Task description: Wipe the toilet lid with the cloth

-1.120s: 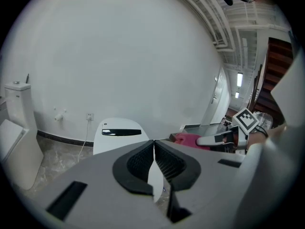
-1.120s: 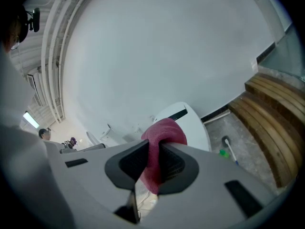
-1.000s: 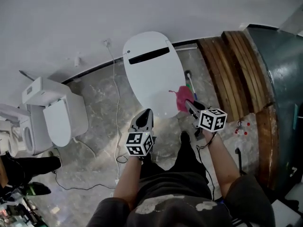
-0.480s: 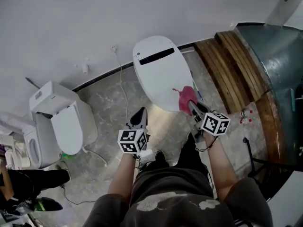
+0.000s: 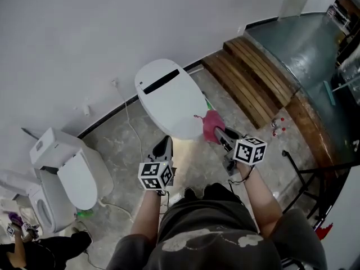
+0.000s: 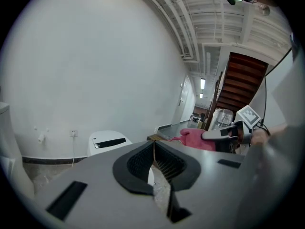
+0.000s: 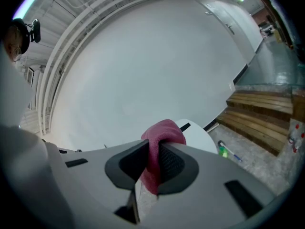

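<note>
One view alone, that of the right gripper (image 7: pixel 153 143), shows its ribbed black fingers (image 7: pixel 172 164) clamping the fuzzy pink cloth (image 7: pixel 163 129); the fingers (image 6: pixel 138 164) of the left gripper (image 6: pixel 153 141) press together, empty.

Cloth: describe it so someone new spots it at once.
Find the central white toilet against the wall in the head view. At its near right edge, the right gripper holds the cloth in its jaws. It is the only pink, crumpled thing there.

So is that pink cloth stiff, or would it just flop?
Probably floppy: the pink cloth bunches and droops where the right hand-held gripper pinches it. Likely light, since that one pinch carries it. Its fuzzy-looking surface should resist slipping.
</note>
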Demonstrator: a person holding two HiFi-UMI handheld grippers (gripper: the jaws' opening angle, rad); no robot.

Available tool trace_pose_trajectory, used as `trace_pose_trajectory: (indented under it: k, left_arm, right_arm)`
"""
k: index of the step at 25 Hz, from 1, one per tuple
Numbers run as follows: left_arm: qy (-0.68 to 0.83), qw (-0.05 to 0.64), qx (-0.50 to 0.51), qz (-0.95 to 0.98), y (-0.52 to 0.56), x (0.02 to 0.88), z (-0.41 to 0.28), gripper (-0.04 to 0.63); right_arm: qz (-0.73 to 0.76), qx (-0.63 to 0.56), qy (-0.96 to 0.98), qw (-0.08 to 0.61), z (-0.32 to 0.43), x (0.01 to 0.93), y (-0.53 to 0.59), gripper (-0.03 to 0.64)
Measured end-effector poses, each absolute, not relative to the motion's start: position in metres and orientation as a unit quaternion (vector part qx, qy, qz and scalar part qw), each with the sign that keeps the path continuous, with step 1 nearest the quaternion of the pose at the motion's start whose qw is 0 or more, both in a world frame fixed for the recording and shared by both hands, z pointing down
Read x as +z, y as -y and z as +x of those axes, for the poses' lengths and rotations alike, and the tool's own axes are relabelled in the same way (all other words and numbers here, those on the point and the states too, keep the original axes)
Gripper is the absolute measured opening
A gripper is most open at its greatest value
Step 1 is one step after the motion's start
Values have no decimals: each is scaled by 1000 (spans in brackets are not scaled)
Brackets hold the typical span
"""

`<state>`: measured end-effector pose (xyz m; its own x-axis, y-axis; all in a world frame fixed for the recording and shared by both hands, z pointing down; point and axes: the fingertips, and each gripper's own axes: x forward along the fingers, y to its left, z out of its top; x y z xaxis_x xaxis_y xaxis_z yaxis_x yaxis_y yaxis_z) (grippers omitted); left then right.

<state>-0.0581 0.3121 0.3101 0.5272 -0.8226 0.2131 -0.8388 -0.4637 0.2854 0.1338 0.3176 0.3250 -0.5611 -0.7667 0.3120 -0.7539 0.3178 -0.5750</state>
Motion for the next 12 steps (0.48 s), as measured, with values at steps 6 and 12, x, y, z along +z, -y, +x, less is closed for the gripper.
trace_pose_trajectory:
  k: [6, 12]
  left_arm:
    - [449, 164, 34, 878, -333, 295, -18, 15]
    - [437, 167, 36, 883, -346, 299, -3, 15]
  right_arm:
    - [-468, -344, -814, 17, 148, 316, -343, 49]
    - [-475, -343, -810, 19, 161, 318, -363, 49]
